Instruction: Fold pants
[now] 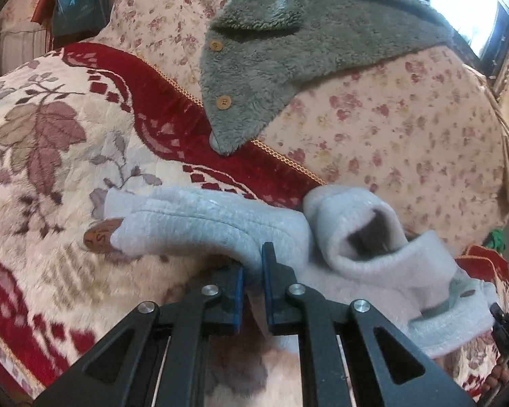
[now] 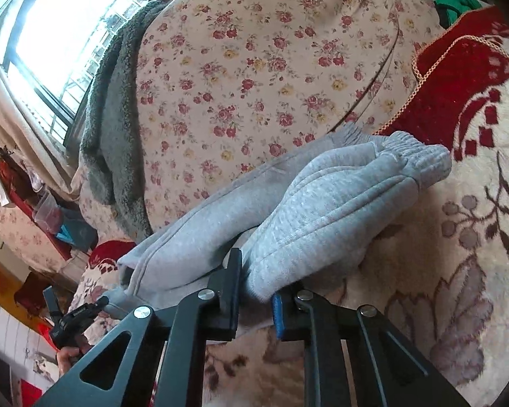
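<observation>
Left wrist view: left claw (image 1: 252, 266) pinches a fold of the grey pants (image 1: 213, 224) over the patterned blanket (image 1: 51, 156); right claw (image 2: 256, 279) is likewise clamped on the pants' fabric

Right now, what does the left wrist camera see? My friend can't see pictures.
The left hand-held gripper is shut on a fold of light grey fleece pants, which are bunched on a cream and red leafy blanket. Behind lie a green fuzzy garment with wooden buttons and a rose-print quilt.

Daylight glares through the window (image 2: 51, 30) — edges bend and darken, slightly soft.
</observation>
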`<action>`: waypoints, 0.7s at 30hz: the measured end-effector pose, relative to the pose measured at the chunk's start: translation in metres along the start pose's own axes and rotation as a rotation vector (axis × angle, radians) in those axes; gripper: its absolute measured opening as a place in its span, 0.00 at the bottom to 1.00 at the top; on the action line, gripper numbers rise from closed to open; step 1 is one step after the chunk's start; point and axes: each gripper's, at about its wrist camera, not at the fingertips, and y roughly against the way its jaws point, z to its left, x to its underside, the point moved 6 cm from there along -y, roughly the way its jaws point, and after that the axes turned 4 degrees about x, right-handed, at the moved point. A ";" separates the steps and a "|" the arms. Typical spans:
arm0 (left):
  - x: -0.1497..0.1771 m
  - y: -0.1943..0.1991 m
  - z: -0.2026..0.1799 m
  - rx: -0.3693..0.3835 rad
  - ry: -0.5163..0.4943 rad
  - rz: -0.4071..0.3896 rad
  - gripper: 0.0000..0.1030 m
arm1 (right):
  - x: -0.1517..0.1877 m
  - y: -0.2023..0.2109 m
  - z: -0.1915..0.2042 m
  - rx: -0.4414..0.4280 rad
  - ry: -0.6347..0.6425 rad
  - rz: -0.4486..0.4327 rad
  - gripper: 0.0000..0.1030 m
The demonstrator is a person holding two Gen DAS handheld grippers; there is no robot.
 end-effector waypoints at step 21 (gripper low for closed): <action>0.057 0.068 0.022 0.028 -0.003 0.006 0.09 | 0.050 0.101 -0.028 0.004 0.018 0.018 0.10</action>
